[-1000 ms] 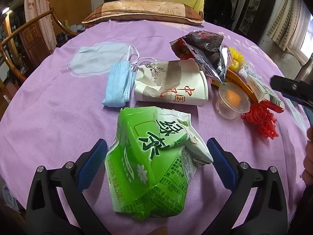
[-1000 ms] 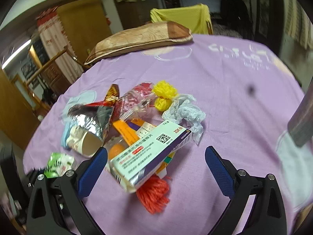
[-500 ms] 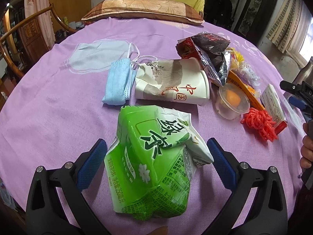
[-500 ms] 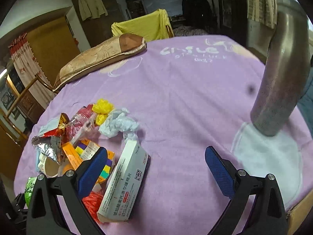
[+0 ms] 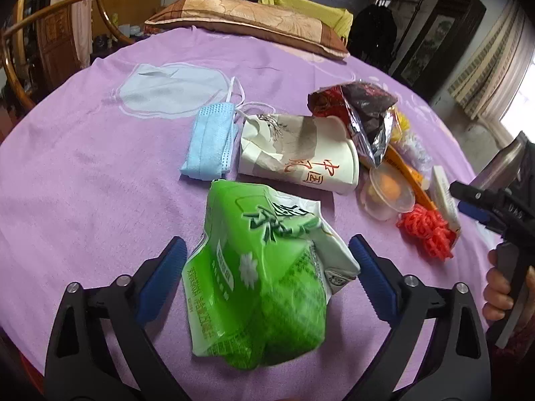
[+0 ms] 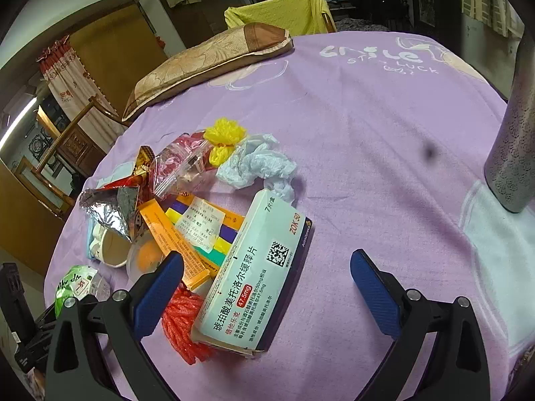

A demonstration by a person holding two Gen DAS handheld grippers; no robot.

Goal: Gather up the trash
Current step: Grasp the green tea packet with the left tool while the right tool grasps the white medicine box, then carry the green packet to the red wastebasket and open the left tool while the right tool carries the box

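A crumpled green drink carton (image 5: 264,267) lies on the purple tablecloth (image 5: 83,183) between the blue pads of my left gripper (image 5: 267,277). The jaws are closing, and the pads stand just beside the carton's sides. My right gripper (image 6: 267,287) is open over a white medicine box (image 6: 254,284), which lies between its fingers, nearer the left one. Beyond the carton lie a flattened paper cup (image 5: 301,160), a blue face mask (image 5: 210,140), a foil snack bag (image 5: 364,123), a plastic jelly cup (image 5: 388,190) and red yarn (image 5: 428,230). Yellow yarn (image 6: 224,133) and crumpled tissue (image 6: 257,163) lie behind the box.
A tall metal flask (image 6: 515,133) stands at the right of the table. A brown pillow (image 5: 247,23) lies along the far edge, with a yellow-covered chair (image 6: 277,10) behind it. A wooden chair (image 5: 33,50) stands at the left. A hand (image 5: 498,287) holds the right gripper's handle.
The left jaws have narrowed a little around the green carton. The right gripper has shifted, so the medicine box, which has turned lengthwise, now lies between its fingers.
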